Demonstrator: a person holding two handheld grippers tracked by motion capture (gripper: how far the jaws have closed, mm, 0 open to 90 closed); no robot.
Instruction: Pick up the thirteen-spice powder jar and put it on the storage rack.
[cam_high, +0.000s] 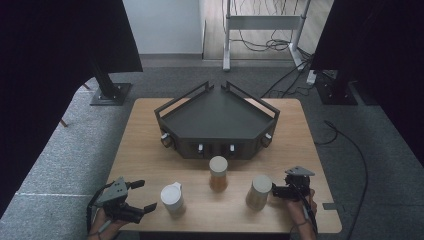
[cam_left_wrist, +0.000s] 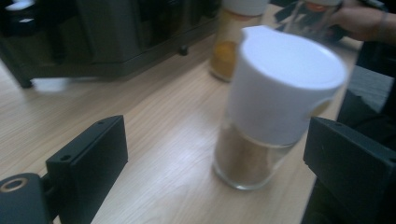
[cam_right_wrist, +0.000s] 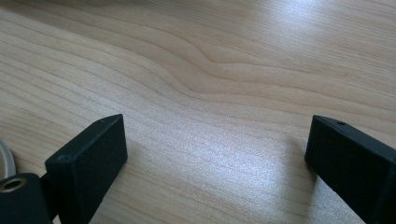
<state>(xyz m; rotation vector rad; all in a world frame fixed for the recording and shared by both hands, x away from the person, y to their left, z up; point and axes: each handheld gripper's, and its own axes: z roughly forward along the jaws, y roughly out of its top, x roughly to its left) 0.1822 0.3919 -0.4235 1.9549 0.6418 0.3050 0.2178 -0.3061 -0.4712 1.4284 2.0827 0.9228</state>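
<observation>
Three glass spice jars stand in a row on the wooden table (cam_high: 150, 150). The left jar (cam_high: 172, 198) has a white flip lid and brown powder inside. My left gripper (cam_high: 146, 195) is just left of it, open. In the left gripper view this jar (cam_left_wrist: 275, 102) stands ahead between the wide-apart jaws, touching neither, with the left gripper (cam_left_wrist: 215, 128) low in the frame. The middle jar (cam_high: 218, 172) holds orange powder. The right jar (cam_high: 258, 191) stands just left of my right gripper (cam_high: 279, 191). The right gripper (cam_right_wrist: 215, 135) is open over bare wood.
A dark corner-shaped rack (cam_high: 220, 117) with low rails fills the far half of the table, with knobs along its front. Stand bases and cables lie on the grey floor behind. A person's hand (cam_left_wrist: 359, 18) holds the right gripper at the table's near right edge.
</observation>
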